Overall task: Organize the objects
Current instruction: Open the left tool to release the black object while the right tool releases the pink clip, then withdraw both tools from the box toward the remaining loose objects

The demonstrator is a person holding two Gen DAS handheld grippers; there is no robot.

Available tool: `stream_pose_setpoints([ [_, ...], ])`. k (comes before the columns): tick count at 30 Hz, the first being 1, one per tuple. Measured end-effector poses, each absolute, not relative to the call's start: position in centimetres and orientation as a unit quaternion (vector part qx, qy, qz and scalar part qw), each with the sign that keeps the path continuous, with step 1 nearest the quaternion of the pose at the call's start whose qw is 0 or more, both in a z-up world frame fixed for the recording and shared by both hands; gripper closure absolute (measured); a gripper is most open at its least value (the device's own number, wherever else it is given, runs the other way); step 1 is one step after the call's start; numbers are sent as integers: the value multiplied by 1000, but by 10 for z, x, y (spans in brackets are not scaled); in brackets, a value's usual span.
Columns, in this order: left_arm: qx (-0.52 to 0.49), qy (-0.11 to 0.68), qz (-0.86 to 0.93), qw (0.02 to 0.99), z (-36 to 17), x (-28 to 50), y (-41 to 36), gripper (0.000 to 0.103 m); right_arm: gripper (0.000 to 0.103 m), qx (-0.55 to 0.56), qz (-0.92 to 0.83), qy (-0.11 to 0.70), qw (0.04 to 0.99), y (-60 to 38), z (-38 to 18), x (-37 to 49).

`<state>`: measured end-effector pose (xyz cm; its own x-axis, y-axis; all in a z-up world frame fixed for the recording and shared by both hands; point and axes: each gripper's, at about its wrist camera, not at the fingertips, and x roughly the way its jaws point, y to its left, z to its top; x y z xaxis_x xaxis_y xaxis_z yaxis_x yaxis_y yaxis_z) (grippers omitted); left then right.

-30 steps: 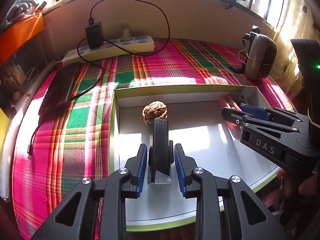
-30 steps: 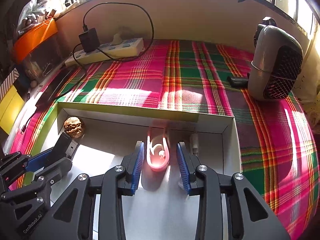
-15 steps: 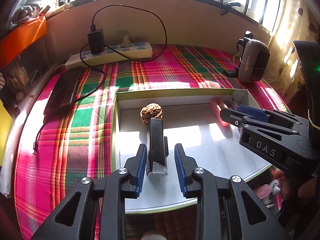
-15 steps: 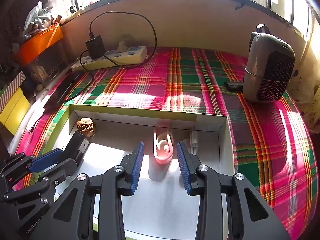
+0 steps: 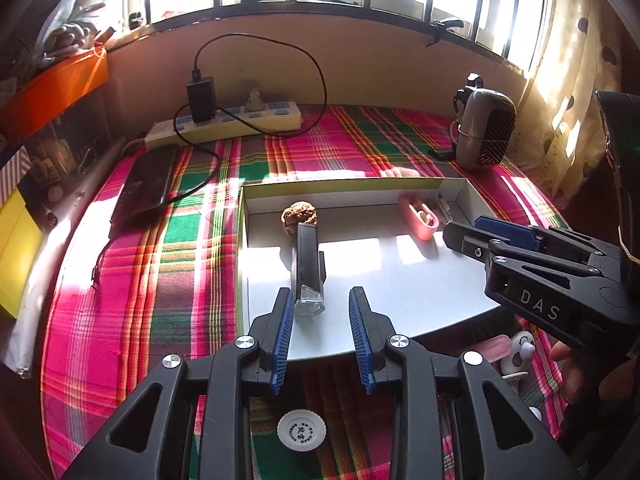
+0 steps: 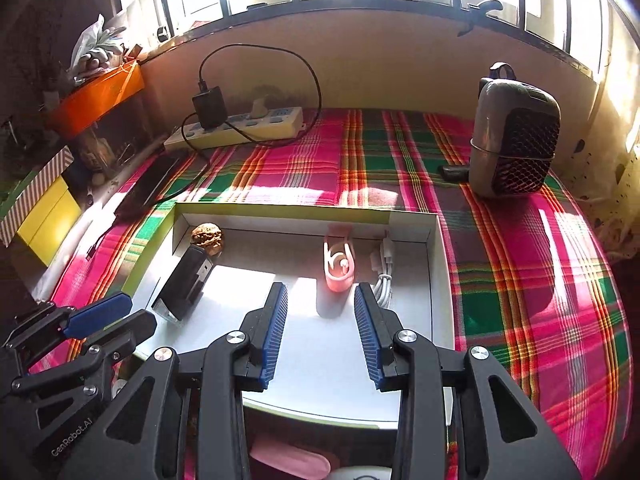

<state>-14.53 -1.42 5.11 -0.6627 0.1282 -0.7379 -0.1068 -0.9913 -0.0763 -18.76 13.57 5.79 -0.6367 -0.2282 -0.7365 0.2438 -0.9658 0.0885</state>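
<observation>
A shallow white box (image 5: 392,296) (image 6: 312,364) lies on the plaid cloth. In it are a walnut (image 5: 299,217) (image 6: 207,234), a black device with a clear end (image 5: 307,268) (image 6: 186,280), a pink clip (image 5: 418,216) (image 6: 340,266) and a white cable (image 6: 384,272). My left gripper (image 5: 320,332) is open and empty, just behind the black device. My right gripper (image 6: 320,332) is open and empty, behind the pink clip; it also shows in the left wrist view (image 5: 468,236).
A white bottle cap (image 5: 301,428), a pink item (image 5: 498,348) (image 6: 288,460) and a small white toy (image 5: 520,354) lie in front of the box. A power strip (image 5: 224,124), a dark phone (image 5: 146,184) and a grey speaker (image 6: 514,140) stand further back.
Both grippers have pulled back and risen away from the box. The black device and the pink clip stay lying in the box.
</observation>
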Motion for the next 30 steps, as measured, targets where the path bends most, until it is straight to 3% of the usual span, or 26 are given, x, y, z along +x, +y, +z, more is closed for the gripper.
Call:
stream_pose_setpoints([
  [16, -391, -7, 918, 60, 52, -89, -19, 76, 67, 385, -913, -2, 138, 150, 62, -121],
  [30, -383, -48, 920, 69, 39, -54, -47, 72, 67, 384, -915, -17, 125, 188, 48, -72],
])
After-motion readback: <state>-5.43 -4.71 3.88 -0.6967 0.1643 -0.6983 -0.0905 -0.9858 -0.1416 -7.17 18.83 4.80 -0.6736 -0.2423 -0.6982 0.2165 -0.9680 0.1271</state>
